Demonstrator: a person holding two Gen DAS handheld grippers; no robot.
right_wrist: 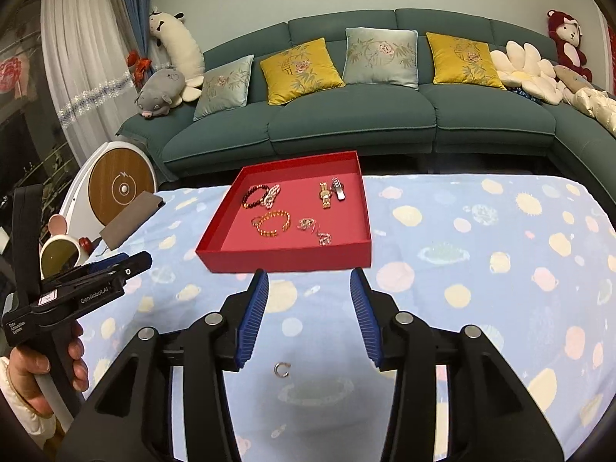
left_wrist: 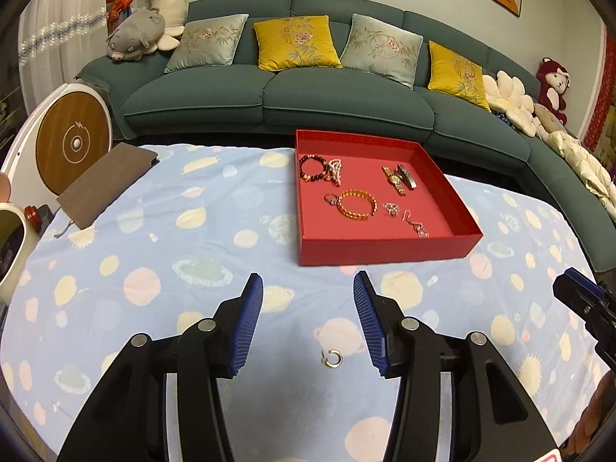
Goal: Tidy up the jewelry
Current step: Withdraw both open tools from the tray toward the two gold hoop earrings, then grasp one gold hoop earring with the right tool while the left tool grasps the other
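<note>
Our left gripper [left_wrist: 308, 288] and right gripper [right_wrist: 309, 285] stand parted and empty above what looks like one small earring [left_wrist: 332, 358]; the red tray [left_wrist: 385, 246] lies beyond.

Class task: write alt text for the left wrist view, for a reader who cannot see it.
The open left gripper hovers over a small ring lying on a planet-print cloth. Beyond it, a red tray holds bracelets, a watch and earrings; a green sofa stands behind.

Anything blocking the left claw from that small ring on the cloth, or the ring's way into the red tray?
Nothing visible. The small ring lies alone on bare cloth between the open left claw's fingers. Only cloth lies between it and the red tray, whose near wall it must clear.
</note>
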